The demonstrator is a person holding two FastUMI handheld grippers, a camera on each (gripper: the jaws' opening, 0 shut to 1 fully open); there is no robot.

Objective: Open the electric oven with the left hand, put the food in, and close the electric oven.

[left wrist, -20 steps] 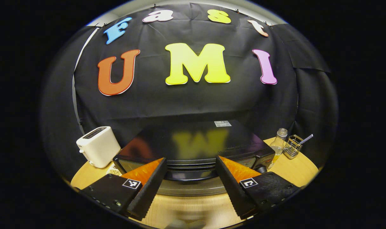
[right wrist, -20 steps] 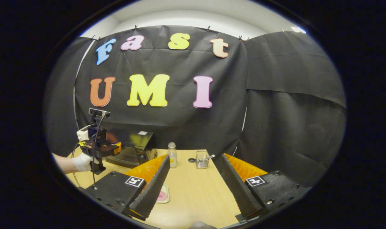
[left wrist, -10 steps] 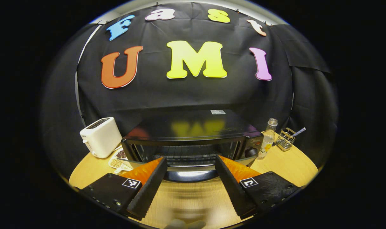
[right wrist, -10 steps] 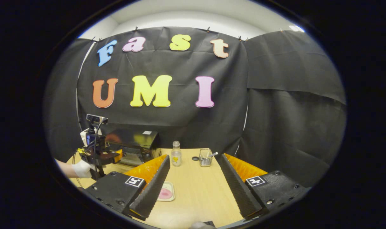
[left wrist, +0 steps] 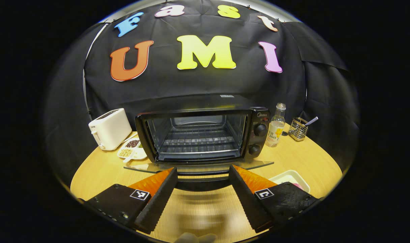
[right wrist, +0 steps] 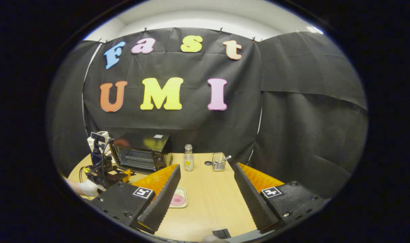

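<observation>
While the oven (left wrist: pixel 200 135) stands at twelve o'clock with its door (left wrist: pixel 198 166) folded down flat, the left gripper (left wrist: pixel 202 192) waits just in front — jaws wide, holding nothing, the door's handle between the tips. At the right gripper (right wrist: pixel 205 195), jaws are wide too — the food (right wrist: pixel 177 200) on its tray (right wrist: pixel 183 204) lies by the left finger, at nine o'clock.

Glossy black oven (left wrist: pixel 205 135) with wire metal rack (left wrist: pixel 198 140), smooth wood-grain counter (left wrist: pixel 100 168), glossy white plastic toaster (left wrist: pixel 109 129), clear glass bottle (left wrist: pixel 275 125), matt black cloth wall (left wrist: pixel 198 86)
</observation>
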